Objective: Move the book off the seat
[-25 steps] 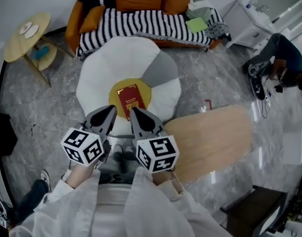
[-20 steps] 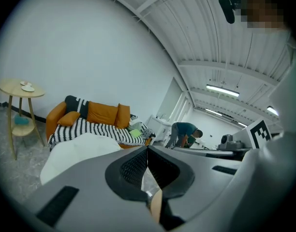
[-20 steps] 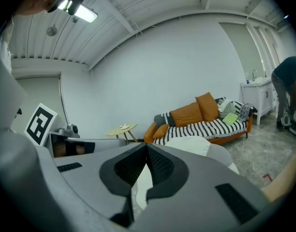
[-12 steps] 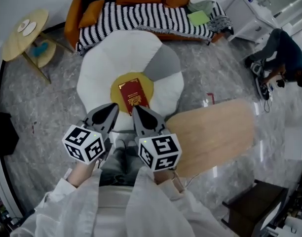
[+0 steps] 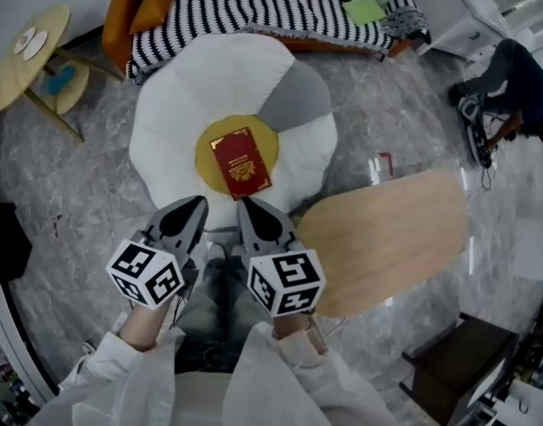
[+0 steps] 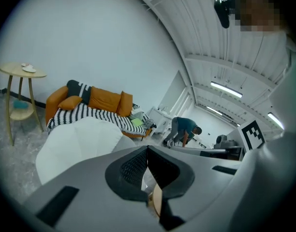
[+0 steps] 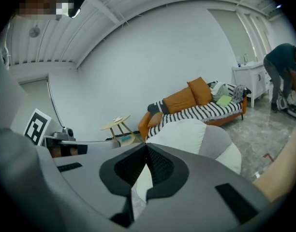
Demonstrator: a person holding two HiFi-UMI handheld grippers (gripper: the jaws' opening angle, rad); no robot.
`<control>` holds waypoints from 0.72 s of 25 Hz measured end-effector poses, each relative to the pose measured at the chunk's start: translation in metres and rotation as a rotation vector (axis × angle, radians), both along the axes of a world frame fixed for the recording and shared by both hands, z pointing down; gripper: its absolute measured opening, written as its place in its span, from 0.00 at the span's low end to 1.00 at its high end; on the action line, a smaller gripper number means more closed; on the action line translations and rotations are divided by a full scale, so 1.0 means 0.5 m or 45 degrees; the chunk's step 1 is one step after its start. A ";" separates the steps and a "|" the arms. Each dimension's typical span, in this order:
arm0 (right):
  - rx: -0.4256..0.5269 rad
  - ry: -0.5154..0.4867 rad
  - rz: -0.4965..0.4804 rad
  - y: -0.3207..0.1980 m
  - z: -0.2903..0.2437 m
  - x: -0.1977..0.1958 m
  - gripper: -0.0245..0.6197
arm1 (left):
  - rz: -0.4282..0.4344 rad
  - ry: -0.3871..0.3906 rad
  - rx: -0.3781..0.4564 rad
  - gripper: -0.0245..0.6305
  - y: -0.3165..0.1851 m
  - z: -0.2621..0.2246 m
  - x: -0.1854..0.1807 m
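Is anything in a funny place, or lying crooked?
Yes. A red book lies on the yellow middle of the big white flower-shaped seat, right where someone would sit, and it lies at a slant. Nothing looks spilled or broken.

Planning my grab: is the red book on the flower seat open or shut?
Shut. In the head view the book lies flat on the yellow centre of the seat, red cover up, no pages showing.

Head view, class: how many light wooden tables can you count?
2. A round side table stands at the upper left edge. A larger oval table lies to the right of the white seat. More may be hidden outside the frame.
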State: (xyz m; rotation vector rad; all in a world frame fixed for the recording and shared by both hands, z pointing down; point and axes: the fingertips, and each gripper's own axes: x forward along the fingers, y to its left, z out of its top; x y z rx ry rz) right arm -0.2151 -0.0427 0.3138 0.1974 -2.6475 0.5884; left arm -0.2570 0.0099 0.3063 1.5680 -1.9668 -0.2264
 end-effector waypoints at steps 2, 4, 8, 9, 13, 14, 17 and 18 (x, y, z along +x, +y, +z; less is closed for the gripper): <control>-0.019 0.025 0.017 -0.009 0.040 -0.002 0.05 | -0.004 0.001 -0.001 0.05 -0.004 0.032 -0.009; -0.038 0.045 0.029 -0.017 0.080 -0.006 0.05 | 0.005 0.010 -0.022 0.05 -0.010 0.069 -0.017; -0.049 0.051 0.034 -0.034 0.156 -0.026 0.05 | -0.011 0.038 -0.018 0.05 -0.030 0.142 -0.038; -0.043 0.049 0.024 -0.034 0.175 -0.031 0.05 | -0.032 0.042 -0.002 0.05 -0.034 0.158 -0.043; -0.022 0.056 -0.010 -0.030 0.246 -0.049 0.05 | -0.089 0.033 0.022 0.05 -0.043 0.224 -0.057; -0.022 0.060 -0.011 -0.033 0.267 -0.056 0.05 | -0.095 0.030 0.015 0.05 -0.047 0.245 -0.063; -0.034 0.067 -0.011 -0.042 0.330 -0.074 0.05 | -0.107 0.019 -0.004 0.05 -0.057 0.314 -0.086; -0.035 0.069 -0.015 -0.043 0.350 -0.078 0.05 | -0.106 0.017 -0.011 0.05 -0.058 0.336 -0.092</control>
